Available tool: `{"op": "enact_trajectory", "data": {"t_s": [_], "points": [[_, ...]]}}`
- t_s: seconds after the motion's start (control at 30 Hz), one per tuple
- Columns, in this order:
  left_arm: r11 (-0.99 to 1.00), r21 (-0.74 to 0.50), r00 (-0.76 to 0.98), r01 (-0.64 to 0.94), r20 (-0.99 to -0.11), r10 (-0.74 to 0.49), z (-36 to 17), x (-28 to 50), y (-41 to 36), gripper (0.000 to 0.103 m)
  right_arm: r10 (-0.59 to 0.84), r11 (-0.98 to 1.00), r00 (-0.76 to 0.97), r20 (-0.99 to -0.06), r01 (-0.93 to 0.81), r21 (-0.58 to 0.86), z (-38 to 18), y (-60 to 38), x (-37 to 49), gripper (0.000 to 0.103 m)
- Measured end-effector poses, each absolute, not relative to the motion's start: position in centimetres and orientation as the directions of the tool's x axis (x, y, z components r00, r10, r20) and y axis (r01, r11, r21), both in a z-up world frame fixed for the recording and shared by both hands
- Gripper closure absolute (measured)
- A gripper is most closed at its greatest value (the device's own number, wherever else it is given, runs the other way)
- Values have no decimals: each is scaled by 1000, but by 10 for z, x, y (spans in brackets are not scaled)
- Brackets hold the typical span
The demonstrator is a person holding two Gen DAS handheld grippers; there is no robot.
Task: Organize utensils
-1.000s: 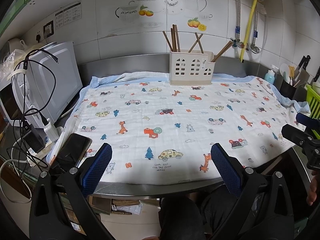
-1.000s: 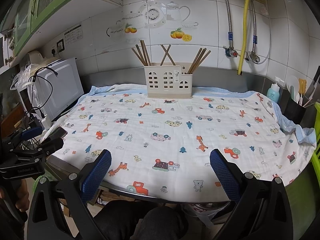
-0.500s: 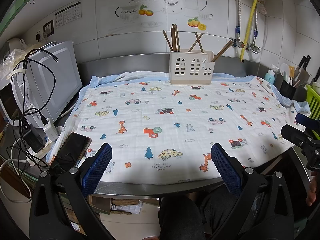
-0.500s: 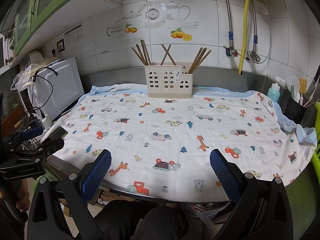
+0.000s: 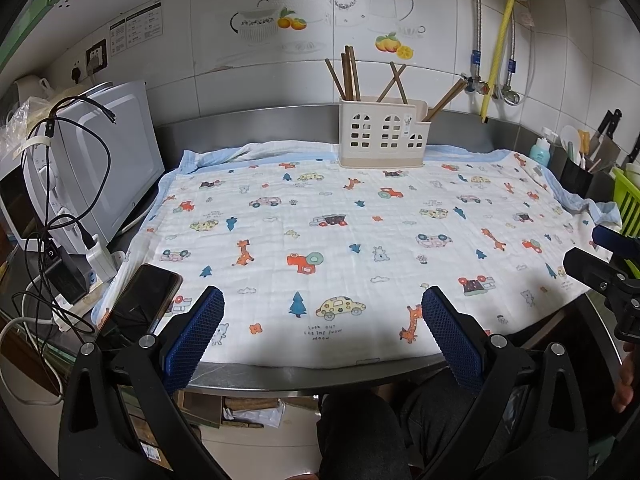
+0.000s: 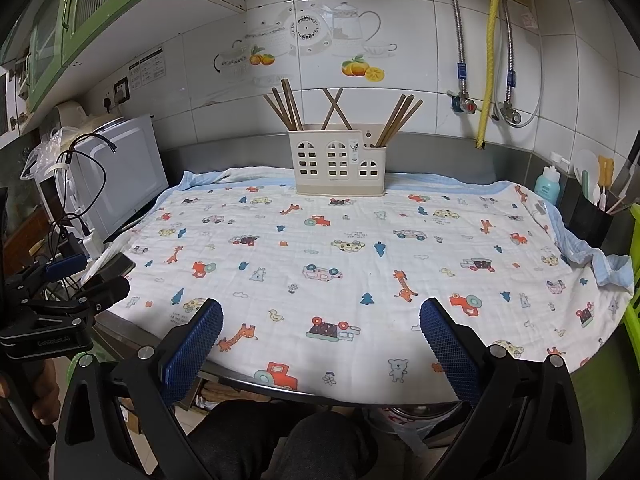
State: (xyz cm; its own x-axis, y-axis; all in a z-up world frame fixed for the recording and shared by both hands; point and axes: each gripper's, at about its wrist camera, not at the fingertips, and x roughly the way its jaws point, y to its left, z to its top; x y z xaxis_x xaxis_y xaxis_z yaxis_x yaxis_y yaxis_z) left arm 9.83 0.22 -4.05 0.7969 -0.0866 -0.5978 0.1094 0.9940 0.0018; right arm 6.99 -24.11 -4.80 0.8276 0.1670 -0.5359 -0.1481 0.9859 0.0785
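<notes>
Utensil holder (image 6: 338,162): cream plastic, house-shaped cut-outs, three compartments; stands upright at the back edge of the printed cloth (image 6: 360,264), against the steel backsplash, well apart from both grippers.

Chopsticks (image 6: 286,104): brown, all standing in the holder. A bundle leans in the left compartment, a crossed pair (image 6: 334,106) sits in the middle, and a further bundle (image 6: 400,118) leans rightward from the low right compartment. The exact count per compartment cannot be read.

Cloth surface: no loose utensil lies on it in either view.

Left gripper (image 5: 322,316): jaws spread wide, nothing between the blue pads, held low at the near edge of the counter.

Right gripper (image 6: 320,330): likewise wide apart and empty, at the near edge, to the right of its partner.

Other items: microwave (image 5: 108,160) with cables at the left; phone (image 5: 144,300) on the cloth's near-left corner; dark pot of kitchen tools (image 6: 592,216) and a soap bottle (image 6: 548,184) at the far right.

Progress, as a judgement: sorting appears complete or very nearly so, since everything visible is already housed. What could remain is straightening the crossed pair, if anything.
</notes>
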Motion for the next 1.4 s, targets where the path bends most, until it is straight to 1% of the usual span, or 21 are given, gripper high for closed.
{"op": "enact_trajectory", "data": {"t_s": [1.4], "points": [[994, 1, 796, 109, -599, -87, -42, 99, 0, 5, 172, 985, 824, -540, -148, 87, -50, -235, 70, 7]]}}
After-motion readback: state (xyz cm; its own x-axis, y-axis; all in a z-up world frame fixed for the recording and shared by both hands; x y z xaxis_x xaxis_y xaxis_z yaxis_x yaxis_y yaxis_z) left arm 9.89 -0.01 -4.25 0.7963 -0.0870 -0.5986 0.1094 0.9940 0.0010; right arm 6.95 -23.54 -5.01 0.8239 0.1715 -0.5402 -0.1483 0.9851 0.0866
